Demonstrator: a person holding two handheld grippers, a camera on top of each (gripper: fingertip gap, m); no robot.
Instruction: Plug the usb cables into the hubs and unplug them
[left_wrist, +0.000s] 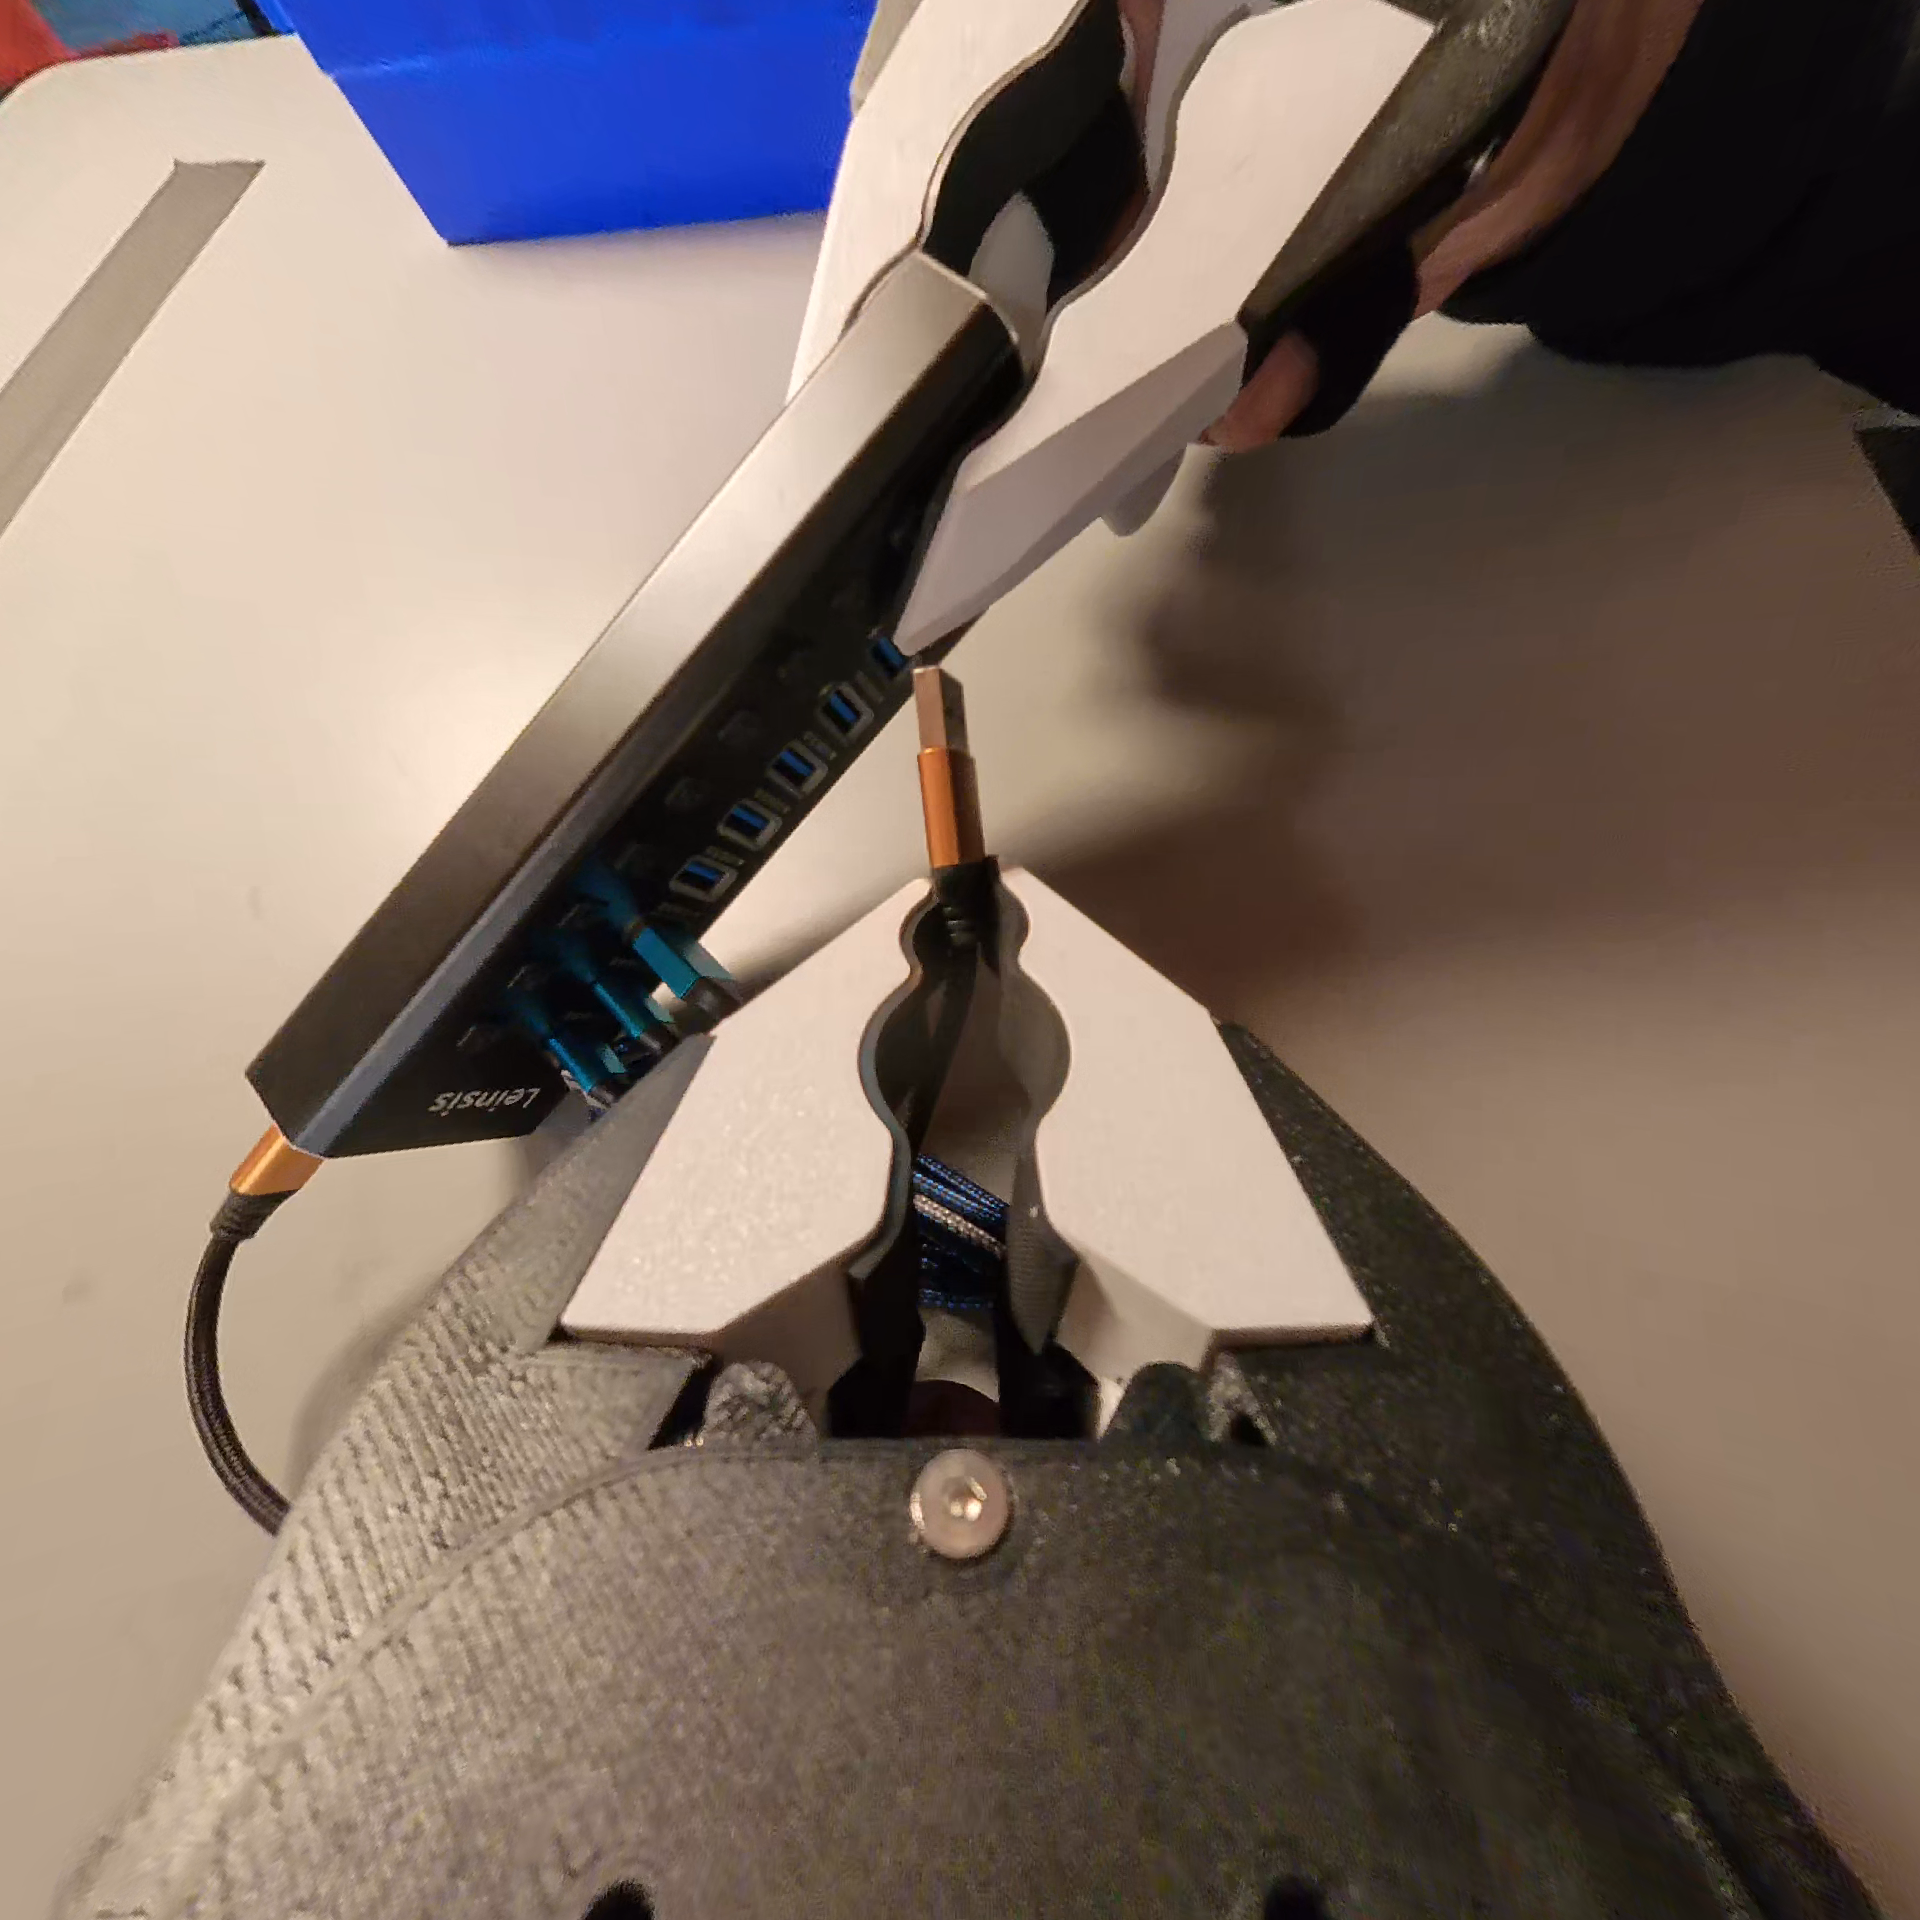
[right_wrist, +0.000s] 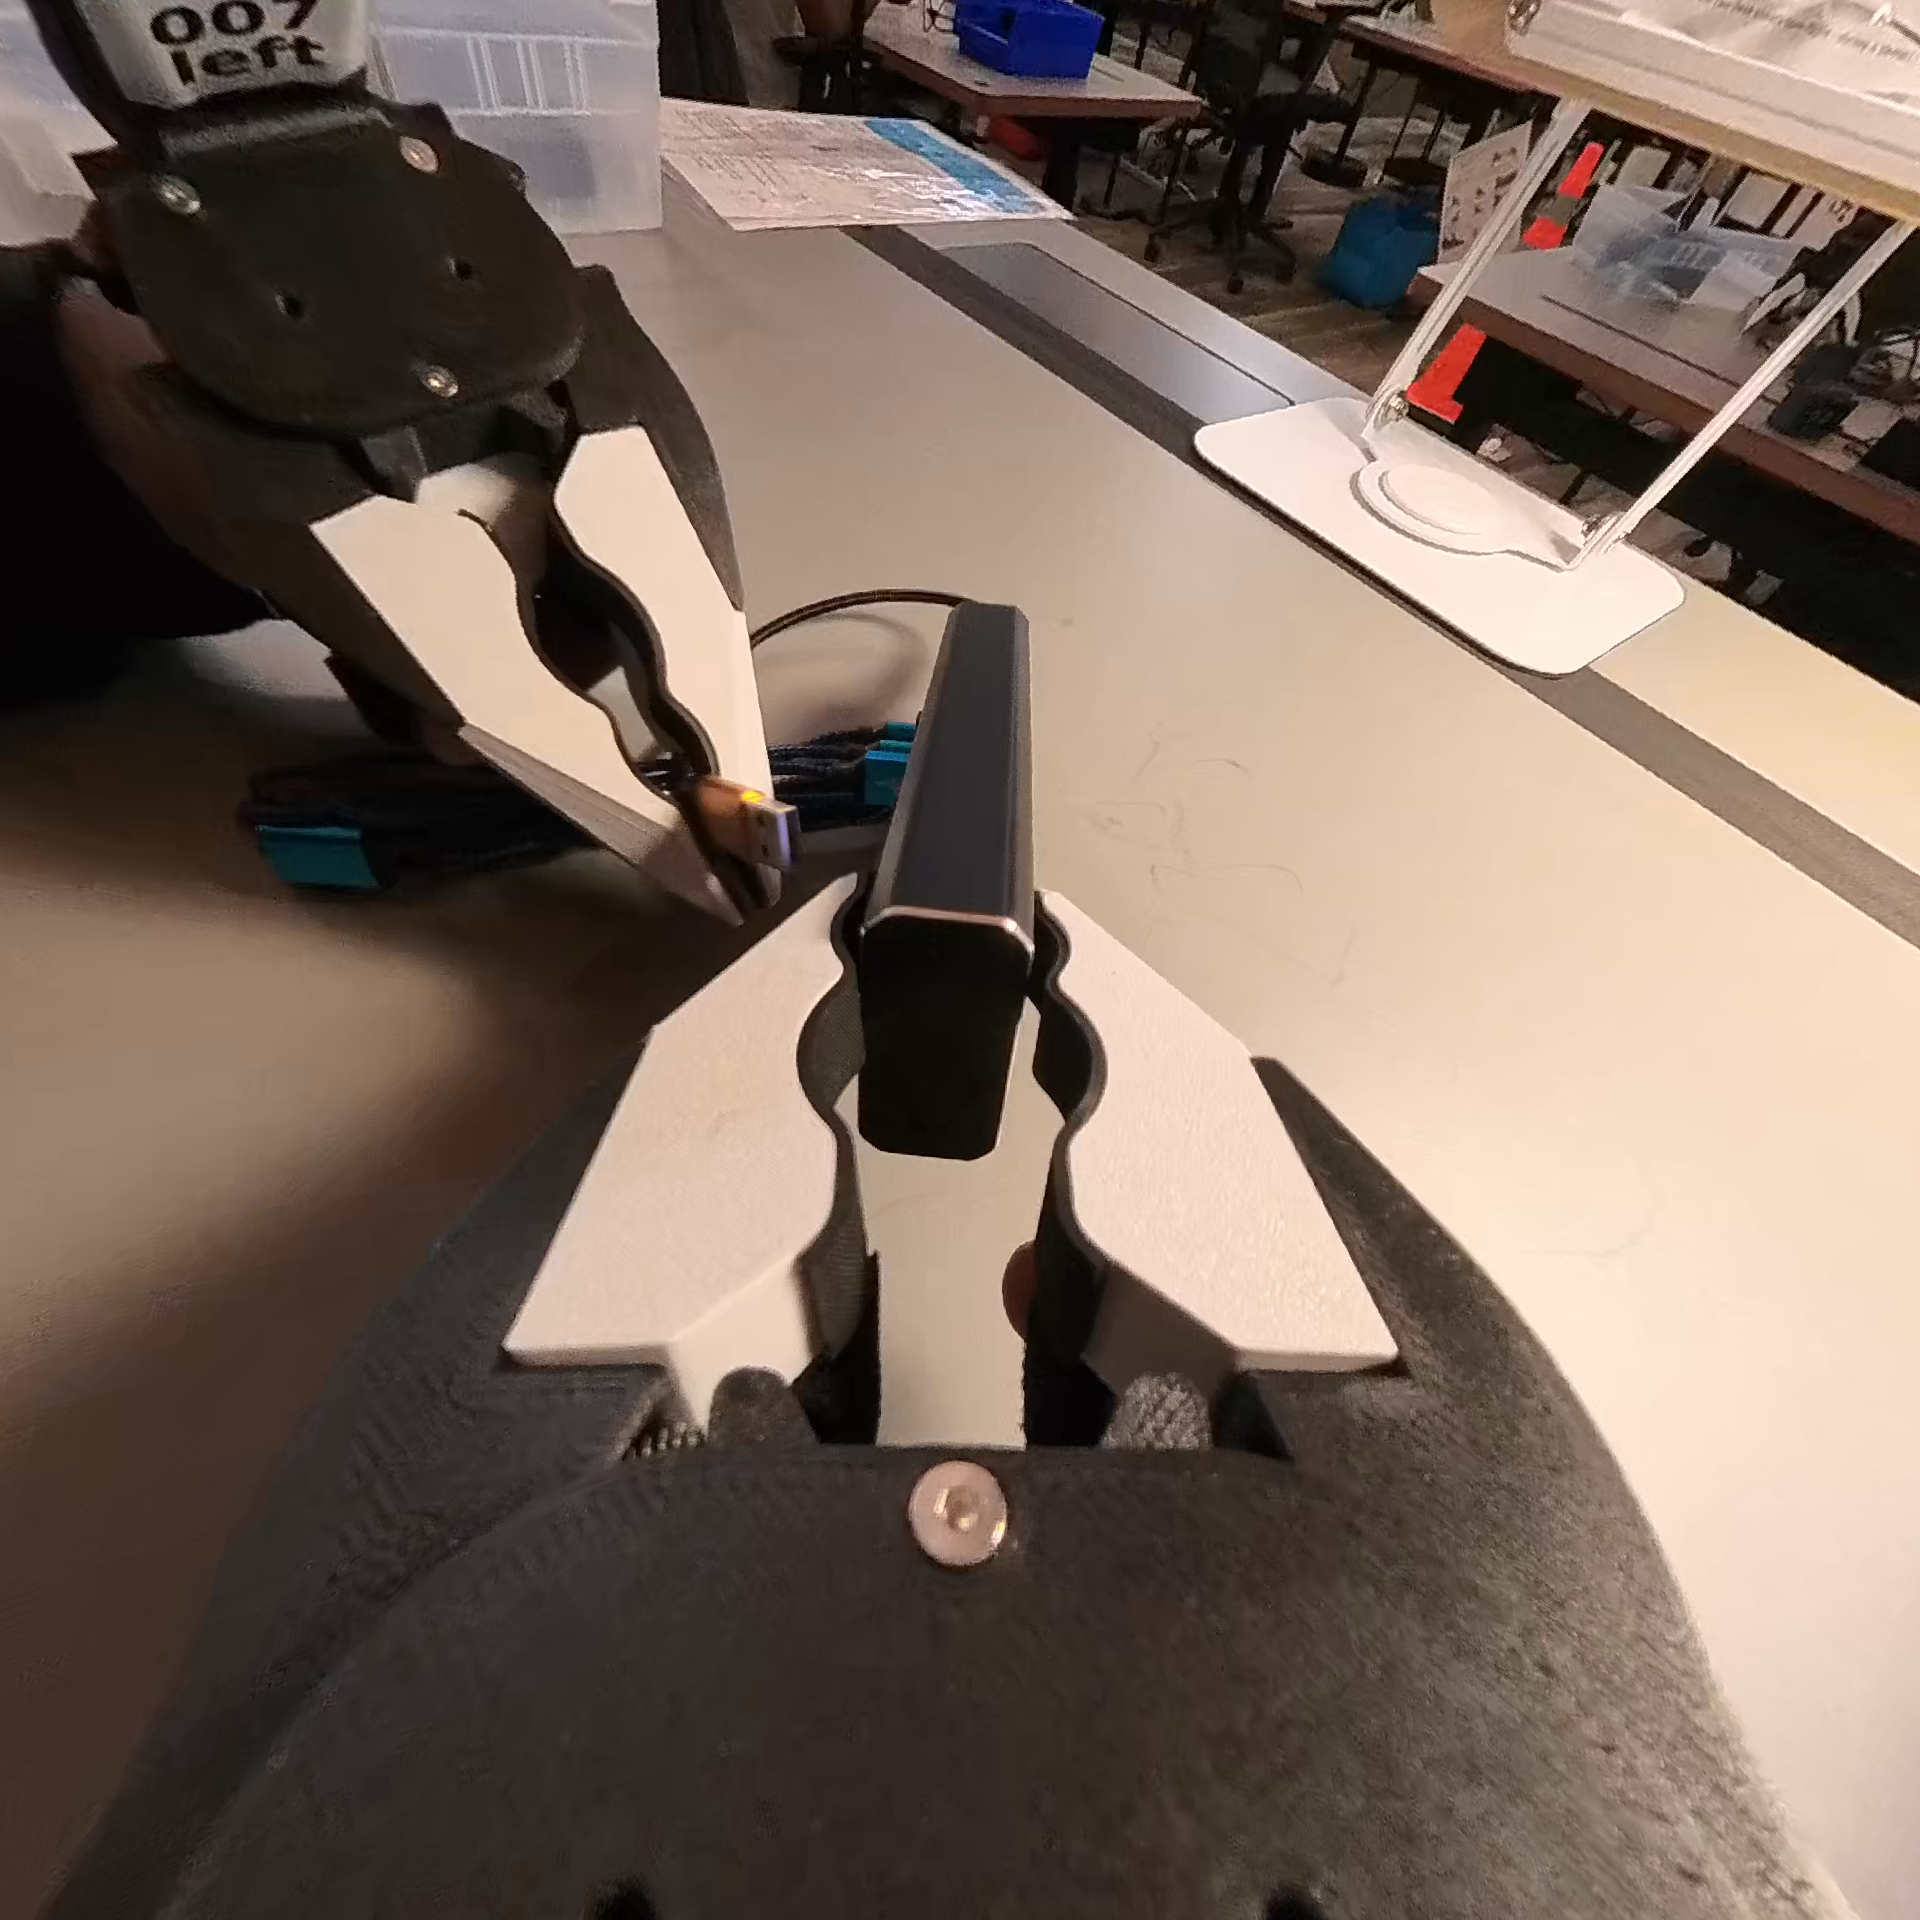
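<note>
While the right tongs (right_wrist: 940, 935) stay out of it by clamping one end of the long black slab-shaped USB hub (left_wrist: 623, 748), the left tongs (left_wrist: 961, 894) are pinched shut on the black braided cable just behind its orange metal-sleeved USB plug (left_wrist: 948, 784). The plug's silver tip sits just short of the right tongs' tip, near the hub's port face but not inserted. The hub is tilted, lifted off the pale grey table (left_wrist: 364, 468) at the right-tongs end. Blue-sleeved plugs (left_wrist: 623, 987) already fill ports at the hub's far end from the right tongs; several blue ports (left_wrist: 795, 774) between stand empty. Another orange plug (left_wrist: 272, 1172) enters the hub's end face.

Handling, as judged: hub looks rigid and light, smooth casing could slip or pivot under push, so grip square across its end. Plug sleeve is stiff, the cable floppy; holding on cable lets the plug wobble, better to hold the sleeve itself.
</note>
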